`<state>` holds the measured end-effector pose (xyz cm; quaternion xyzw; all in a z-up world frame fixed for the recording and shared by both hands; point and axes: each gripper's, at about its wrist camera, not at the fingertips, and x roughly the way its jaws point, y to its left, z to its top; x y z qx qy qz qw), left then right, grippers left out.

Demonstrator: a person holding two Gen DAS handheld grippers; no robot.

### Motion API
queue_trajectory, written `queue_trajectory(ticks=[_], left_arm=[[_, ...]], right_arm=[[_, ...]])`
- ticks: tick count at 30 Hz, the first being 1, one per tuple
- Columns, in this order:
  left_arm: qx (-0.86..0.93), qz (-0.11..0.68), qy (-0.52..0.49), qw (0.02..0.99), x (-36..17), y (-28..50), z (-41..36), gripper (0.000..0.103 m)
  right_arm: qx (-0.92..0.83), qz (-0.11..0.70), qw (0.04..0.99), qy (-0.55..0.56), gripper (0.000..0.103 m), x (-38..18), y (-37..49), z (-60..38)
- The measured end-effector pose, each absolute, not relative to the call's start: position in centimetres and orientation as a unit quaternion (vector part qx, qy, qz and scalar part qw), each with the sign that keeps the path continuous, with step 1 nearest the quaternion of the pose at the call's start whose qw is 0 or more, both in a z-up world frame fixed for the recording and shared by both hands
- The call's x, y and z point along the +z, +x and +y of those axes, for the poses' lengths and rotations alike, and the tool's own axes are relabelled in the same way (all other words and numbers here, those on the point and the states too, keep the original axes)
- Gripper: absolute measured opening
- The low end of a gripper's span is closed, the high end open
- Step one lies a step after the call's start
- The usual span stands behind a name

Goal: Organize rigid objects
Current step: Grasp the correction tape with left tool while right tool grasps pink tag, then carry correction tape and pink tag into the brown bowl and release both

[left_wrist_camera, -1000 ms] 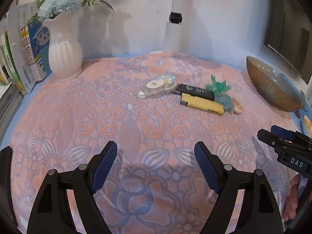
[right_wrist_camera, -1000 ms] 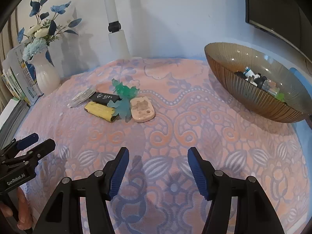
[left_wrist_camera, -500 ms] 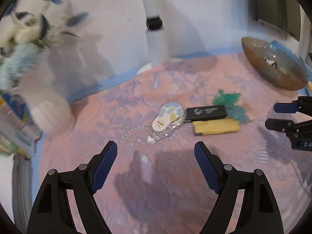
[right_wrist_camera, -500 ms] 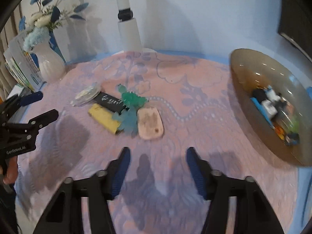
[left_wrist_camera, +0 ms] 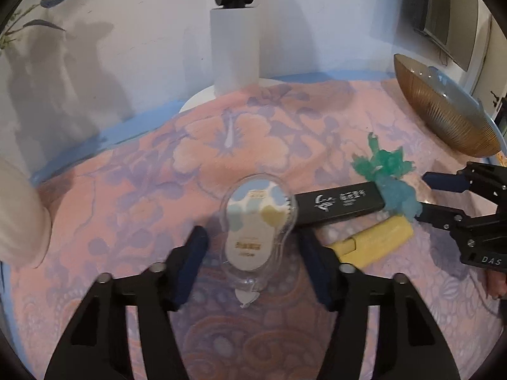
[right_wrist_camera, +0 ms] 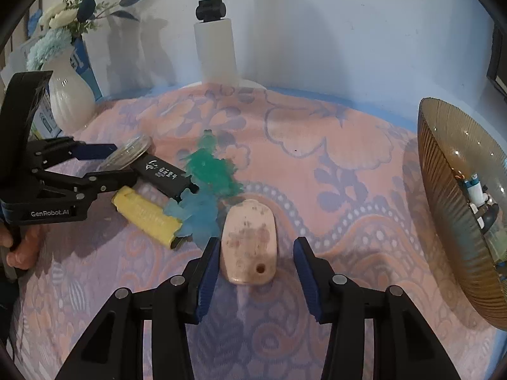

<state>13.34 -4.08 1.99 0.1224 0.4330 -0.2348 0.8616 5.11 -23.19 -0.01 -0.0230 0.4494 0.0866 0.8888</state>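
My left gripper (left_wrist_camera: 252, 247) is open, its fingers on either side of a clear correction-tape dispenser (left_wrist_camera: 258, 221) lying on the cloth. Beside it lie a black stick (left_wrist_camera: 339, 205), a yellow stick (left_wrist_camera: 374, 242) and green and blue plastic figures (left_wrist_camera: 385, 171). My right gripper (right_wrist_camera: 256, 253) is open around a pink oval block (right_wrist_camera: 248, 240). In the right wrist view the dispenser (right_wrist_camera: 126, 155), black stick (right_wrist_camera: 164, 174), yellow stick (right_wrist_camera: 145, 215) and figures (right_wrist_camera: 209, 171) lie left of the block.
A brown ribbed bowl (right_wrist_camera: 443, 209) holding several small items stands at the right, also seen in the left wrist view (left_wrist_camera: 443, 110). A white vase (right_wrist_camera: 69, 95) with flowers is at back left. A white post (right_wrist_camera: 215, 47) stands at the back. The table has a pink patterned cloth (right_wrist_camera: 317, 164).
Both grippers have moved forward and down to the pile. The left now straddles the tape dispenser and the right straddles the pink block. Both stay open.
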Motion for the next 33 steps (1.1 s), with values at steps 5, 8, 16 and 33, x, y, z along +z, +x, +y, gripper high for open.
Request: queue_trajectory(ticks=[5,8,16,33], left_arm=[[-0.218,0.426,0.125,0.869,2.2,12.1,-4.2,0.037],[-0.202,0.430,0.120,0.872,2.4,10.1,-3.5,0.037],[-0.182,0.428,0.094,0.881,2.4,2.2,-1.0,0.036],[-0.193,0.440,0.092,0.872,2.1,-3.6,-2.6,0.049]], right_arm=[[0.082,0.446,0.891,-0.035,0.034,0.1,4.9,-22.6],[0.086,0.452,0.888,-0.019,0.034,0.2,3.7,-23.2],[0.086,0.452,0.888,0.004,0.034,0.5,-4.0,-24.4],[0.055,0.458,0.887,-0.001,0.045,0.5,-10.2,-23.3]])
